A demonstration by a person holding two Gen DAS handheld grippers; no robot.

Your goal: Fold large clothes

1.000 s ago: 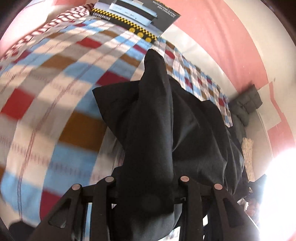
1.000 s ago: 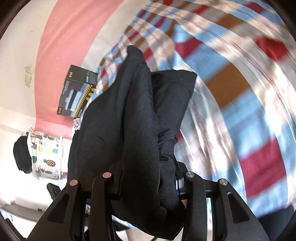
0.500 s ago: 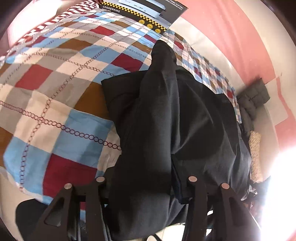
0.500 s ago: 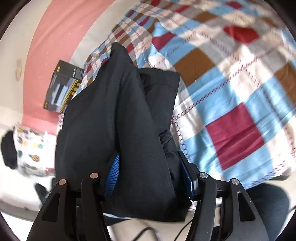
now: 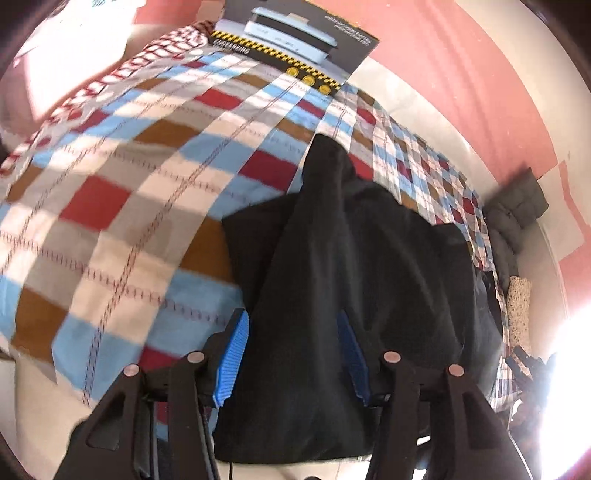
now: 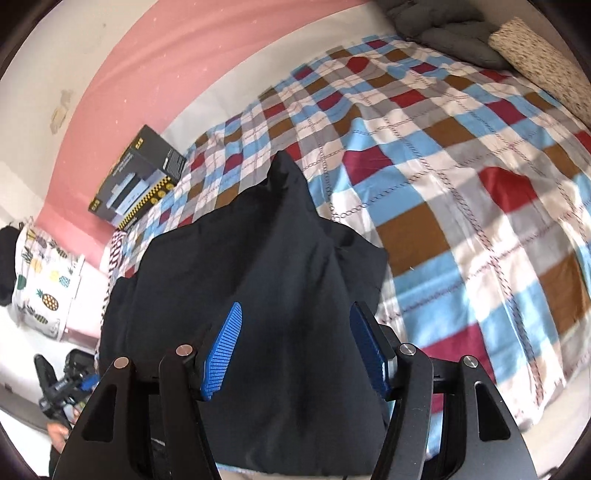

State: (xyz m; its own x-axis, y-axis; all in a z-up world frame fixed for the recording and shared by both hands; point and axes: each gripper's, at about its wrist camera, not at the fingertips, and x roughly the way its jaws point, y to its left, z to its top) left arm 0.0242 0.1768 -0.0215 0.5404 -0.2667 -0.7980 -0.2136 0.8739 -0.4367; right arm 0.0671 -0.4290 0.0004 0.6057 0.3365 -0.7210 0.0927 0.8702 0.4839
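A large black garment [image 5: 354,266] lies bunched on a checked bedspread [image 5: 122,192] near the bed's front edge; it also fills the lower middle of the right wrist view [image 6: 280,295]. My left gripper [image 5: 293,354] is open, its blue pads [image 5: 232,354] standing apart with a fold of the black cloth between them. My right gripper [image 6: 293,350] is open too, its blue pads [image 6: 221,350] spread on either side of the cloth, which drapes between the jaws and over the bed edge.
A dark appliance box [image 5: 295,40] stands at the bed's far end by the pink wall, also in the right wrist view [image 6: 136,177]. Grey cushions [image 6: 443,33] and a speckled pillow [image 6: 543,70] lie at one end. A pineapple-print pillow [image 6: 44,284] sits beside the bed.
Both grippers were shut on the black garment; now both have opened, showing their blue pads. The garment has been lowered onto the bedspread at the bed edge.
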